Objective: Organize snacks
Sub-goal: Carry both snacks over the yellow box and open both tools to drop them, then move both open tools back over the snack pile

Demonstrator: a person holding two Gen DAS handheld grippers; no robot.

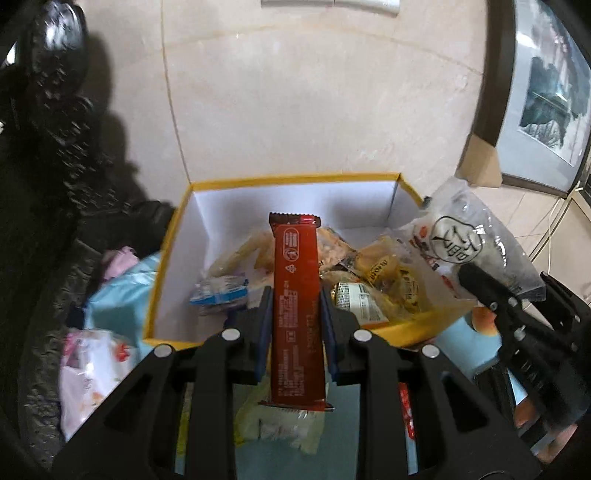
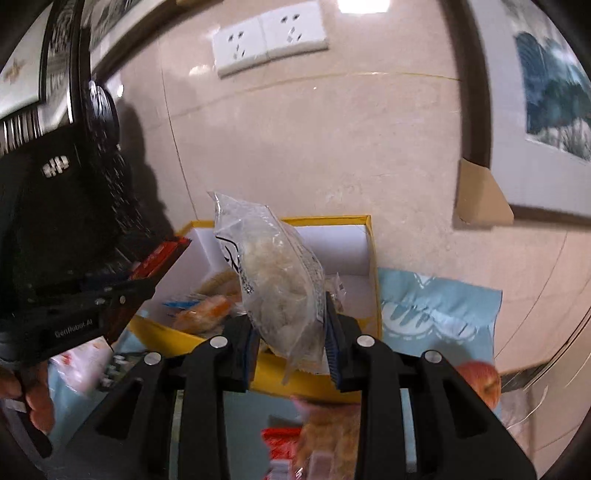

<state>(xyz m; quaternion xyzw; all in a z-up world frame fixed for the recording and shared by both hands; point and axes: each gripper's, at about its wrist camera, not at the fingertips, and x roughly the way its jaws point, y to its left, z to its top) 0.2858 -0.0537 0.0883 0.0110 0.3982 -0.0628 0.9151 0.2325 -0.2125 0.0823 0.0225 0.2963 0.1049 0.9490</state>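
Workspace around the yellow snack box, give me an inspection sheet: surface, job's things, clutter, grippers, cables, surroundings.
Surface: light blue printed cloth under the box.
Job's things: open yellow cardboard box with white inside partly filled with wrapped snacks; long red snack bar; clear plastic bag of pale puffed snacks.
Clutter: loose packets outside the box on the left; a red apple on the right.
Grippers: left gripper shut on the red bar over the box; right gripper shut on the clear bag.
Cables: thin white cord, far right.
Surroundings: beige tiled wall, white double wall socket, framed pictures.
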